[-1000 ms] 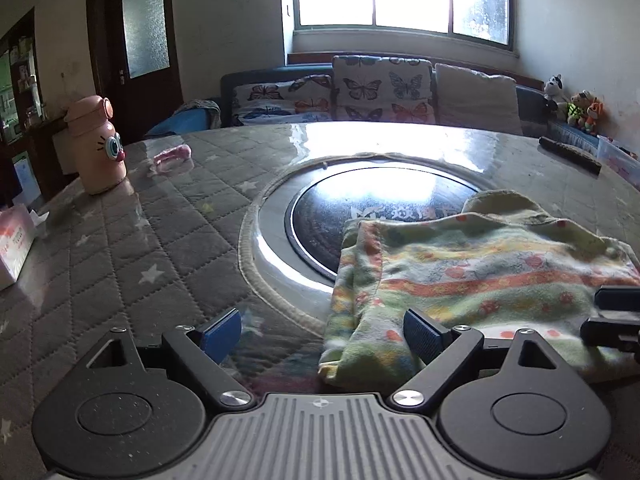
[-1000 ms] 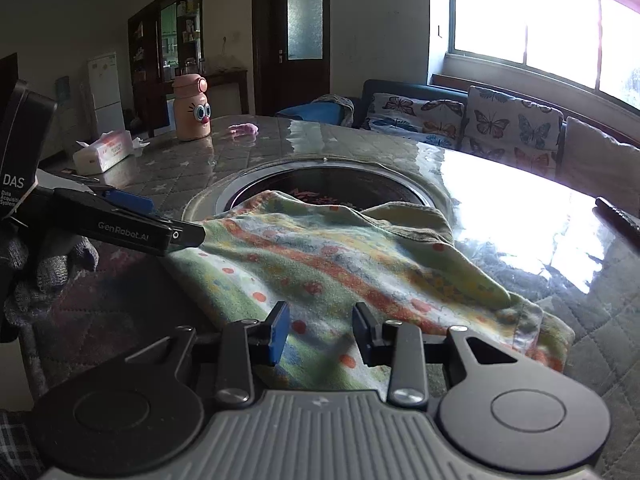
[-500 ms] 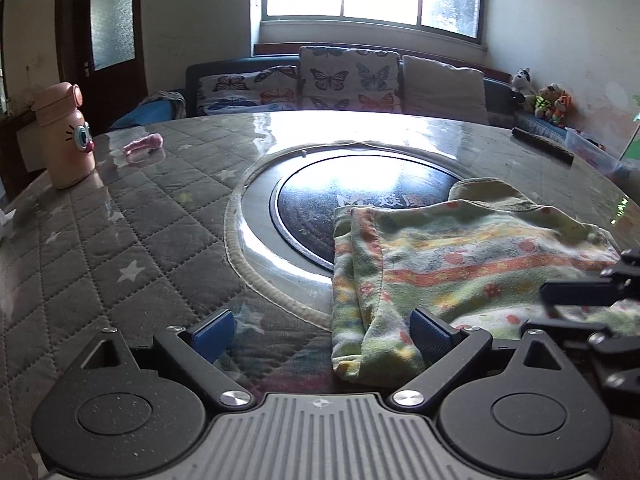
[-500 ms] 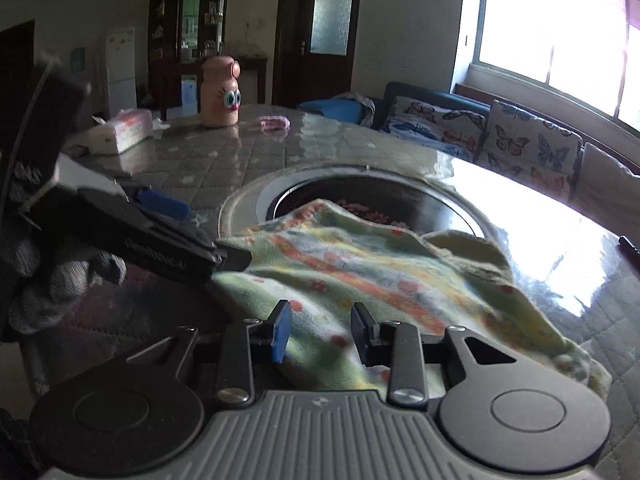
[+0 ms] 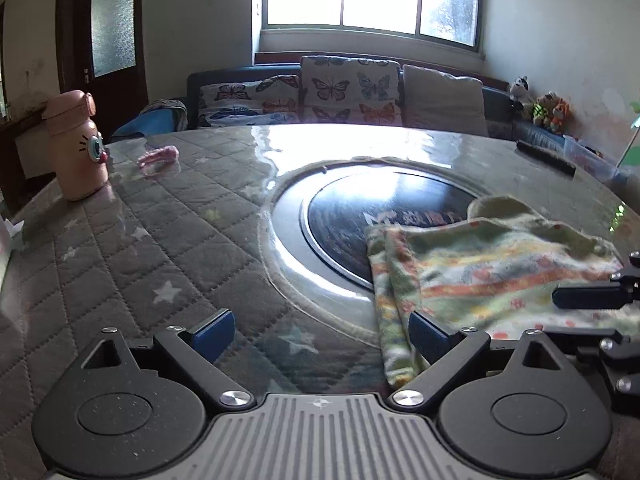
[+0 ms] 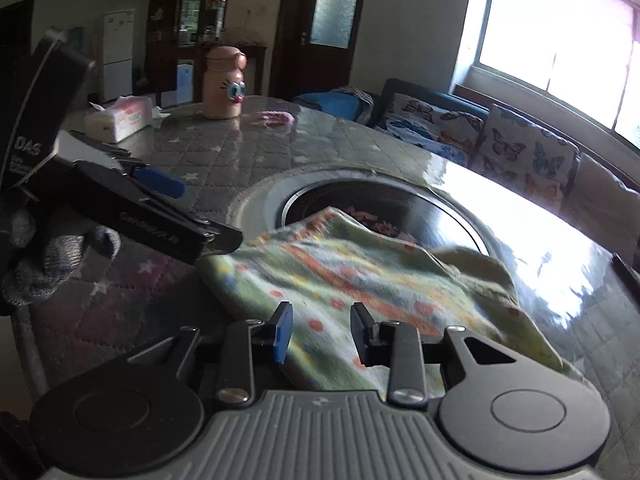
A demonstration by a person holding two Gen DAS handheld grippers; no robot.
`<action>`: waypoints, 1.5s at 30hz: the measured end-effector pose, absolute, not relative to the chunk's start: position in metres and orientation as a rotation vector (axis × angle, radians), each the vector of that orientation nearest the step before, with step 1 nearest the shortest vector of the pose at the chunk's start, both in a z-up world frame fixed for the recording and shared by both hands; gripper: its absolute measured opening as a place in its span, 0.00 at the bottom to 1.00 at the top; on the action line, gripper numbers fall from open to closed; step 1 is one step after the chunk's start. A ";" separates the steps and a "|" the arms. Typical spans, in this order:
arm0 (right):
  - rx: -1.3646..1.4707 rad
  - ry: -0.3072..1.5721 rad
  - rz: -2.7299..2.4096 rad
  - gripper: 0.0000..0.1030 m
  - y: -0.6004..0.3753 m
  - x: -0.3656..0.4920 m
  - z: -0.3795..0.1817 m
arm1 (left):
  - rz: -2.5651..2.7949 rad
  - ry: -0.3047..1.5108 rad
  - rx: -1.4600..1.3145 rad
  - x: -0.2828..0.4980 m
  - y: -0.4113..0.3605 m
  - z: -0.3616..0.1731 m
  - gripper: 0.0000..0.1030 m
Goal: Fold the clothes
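Note:
A folded green towelling garment (image 5: 488, 276) with orange and yellow stripes lies on the round table, partly over the dark central inset (image 5: 360, 216). My left gripper (image 5: 320, 334) stands wide open at the garment's near-left corner; its right fingertip (image 5: 430, 336) is at the cloth's folded edge and only table shows between the pads. My right gripper (image 6: 322, 334) hovers low over the garment's (image 6: 360, 280) near edge, narrowly open, with cloth showing in the gap. The left gripper (image 6: 160, 216), held by a gloved hand (image 6: 48, 264), reaches the garment's left corner.
A pink cartoon bottle (image 5: 76, 148), a small pink object (image 5: 158, 156) and a tissue pack (image 6: 120, 118) sit on the quilted table cover's left side. A black remote (image 5: 546, 156) lies far right. A sofa with butterfly cushions (image 5: 348, 92) stands beyond the table.
My left gripper has drawn slightly left, so the garment now sits further right in its view. The right gripper has tilted and edged along the near hem. The garment lies as before.

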State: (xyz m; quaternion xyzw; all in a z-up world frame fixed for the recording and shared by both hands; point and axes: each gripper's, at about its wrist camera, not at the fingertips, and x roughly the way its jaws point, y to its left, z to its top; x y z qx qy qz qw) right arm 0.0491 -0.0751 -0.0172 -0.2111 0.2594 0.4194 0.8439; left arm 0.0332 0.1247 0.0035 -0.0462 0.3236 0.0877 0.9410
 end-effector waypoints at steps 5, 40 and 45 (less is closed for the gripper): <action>-0.504 0.536 1.004 0.31 -0.049 0.041 -0.020 | 0.187 0.662 -0.194 0.041 0.147 0.019 0.86; -0.358 0.544 1.112 0.09 -0.102 0.026 0.002 | -0.058 0.848 -0.627 0.080 0.126 -0.007 0.14; -0.314 0.562 0.985 0.09 -0.136 0.040 0.004 | -0.052 0.842 -0.596 0.080 0.124 -0.005 0.13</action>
